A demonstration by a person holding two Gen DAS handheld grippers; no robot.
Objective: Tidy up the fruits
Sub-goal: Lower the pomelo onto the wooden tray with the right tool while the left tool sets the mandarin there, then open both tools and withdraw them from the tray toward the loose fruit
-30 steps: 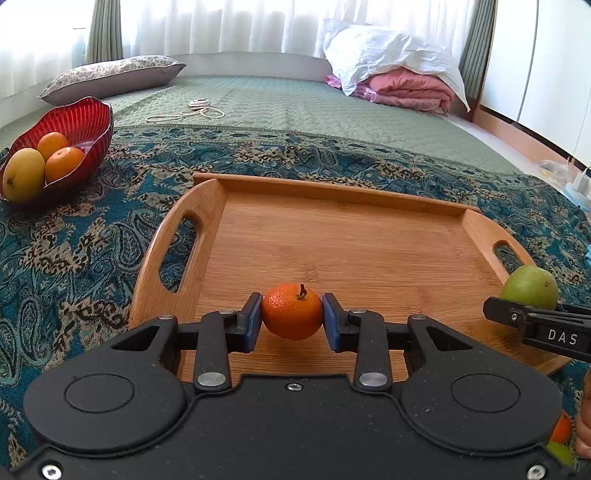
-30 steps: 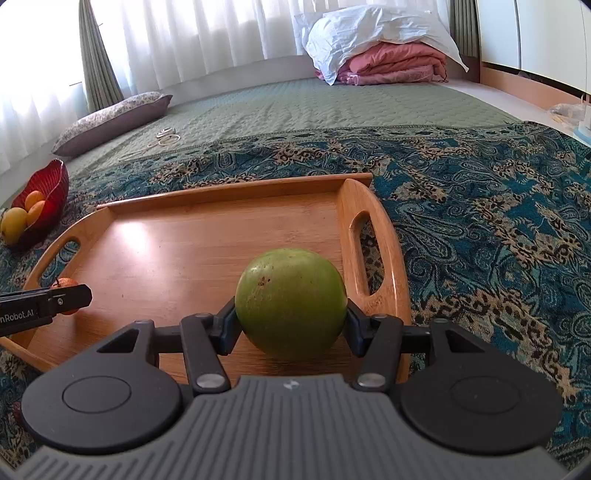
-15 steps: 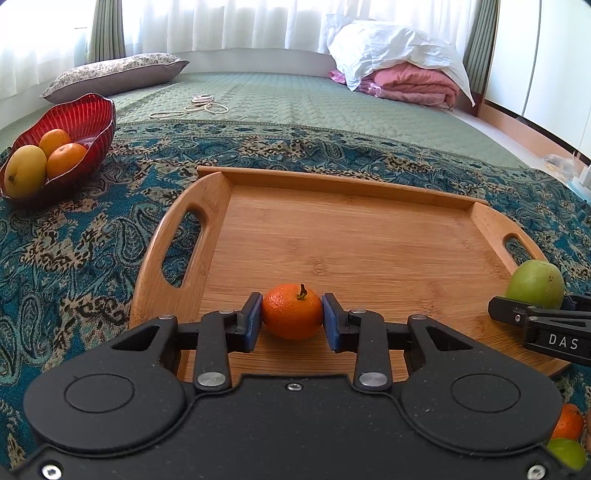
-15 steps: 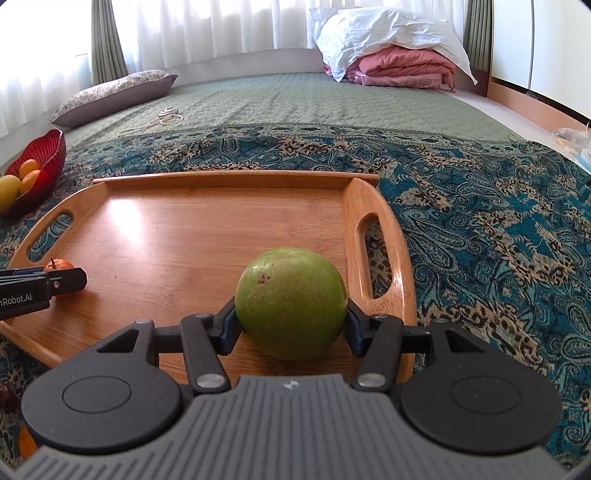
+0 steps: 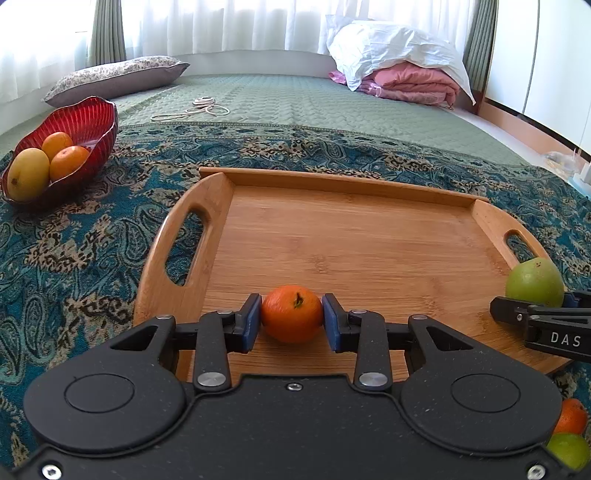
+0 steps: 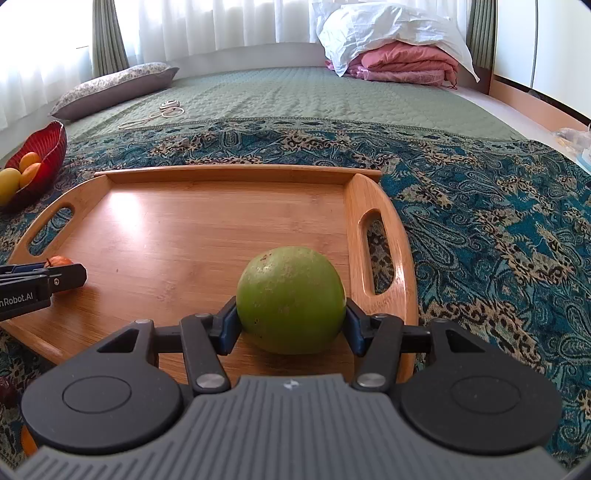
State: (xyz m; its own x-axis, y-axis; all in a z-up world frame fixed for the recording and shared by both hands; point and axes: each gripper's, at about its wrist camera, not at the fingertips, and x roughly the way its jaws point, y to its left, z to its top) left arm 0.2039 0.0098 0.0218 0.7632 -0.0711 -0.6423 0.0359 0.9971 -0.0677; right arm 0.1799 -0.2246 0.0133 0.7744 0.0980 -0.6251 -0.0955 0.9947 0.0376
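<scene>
Fruit grip at widest girth: left gripper [image 5: 291, 322] clamps the small orange [image 5: 292, 318]; right gripper [image 6: 291, 322] clamps the green fruit [image 6: 291, 299], both over the wooden tray [image 5: 354, 236]. Both fruits look round, firm, smooth-skinned, probably prone to rolling; the green one likely weighs more.

Sunlit white curtains [image 5: 221, 22] behind a green-quilted bed [image 5: 295, 99].

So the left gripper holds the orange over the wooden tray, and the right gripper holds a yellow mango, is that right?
Not quite. The right gripper holds a green fruit, not a yellow mango; the right wrist view shows it. The rest is correct: the left gripper holds the orange over the wooden tray.
</scene>
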